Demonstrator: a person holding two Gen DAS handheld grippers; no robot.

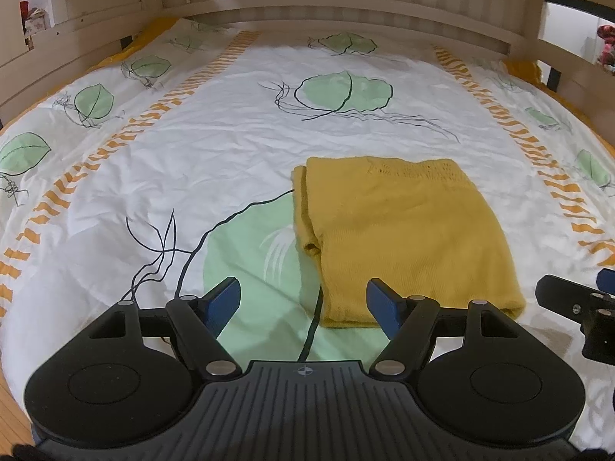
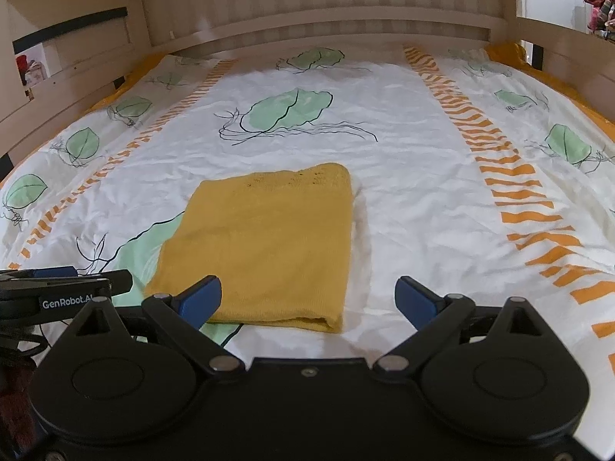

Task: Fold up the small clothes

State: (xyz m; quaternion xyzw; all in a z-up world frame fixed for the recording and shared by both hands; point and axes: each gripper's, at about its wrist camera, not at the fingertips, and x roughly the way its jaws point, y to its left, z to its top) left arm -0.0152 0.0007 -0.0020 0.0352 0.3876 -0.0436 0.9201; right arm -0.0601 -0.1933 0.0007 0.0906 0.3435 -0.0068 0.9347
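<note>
Mustard knit garment (image 1: 403,238) lies folded on the leaf-print bedsheet (image 1: 230,146), long axis running toward the headboard (image 2: 307,11). Only the left wrist view shows its layered left edge. Left gripper (image 1: 303,303) and right gripper (image 2: 307,299) both gape wide, holding nothing.

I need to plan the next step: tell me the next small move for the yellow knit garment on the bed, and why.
Probably draw both back: the mustard-yellow knit garment already lies folded into a compact rectangle on the leaf-print white bedsheet. The left hand-held gripper and right hand-held gripper are both open, holding nothing, at its near edge.
</note>
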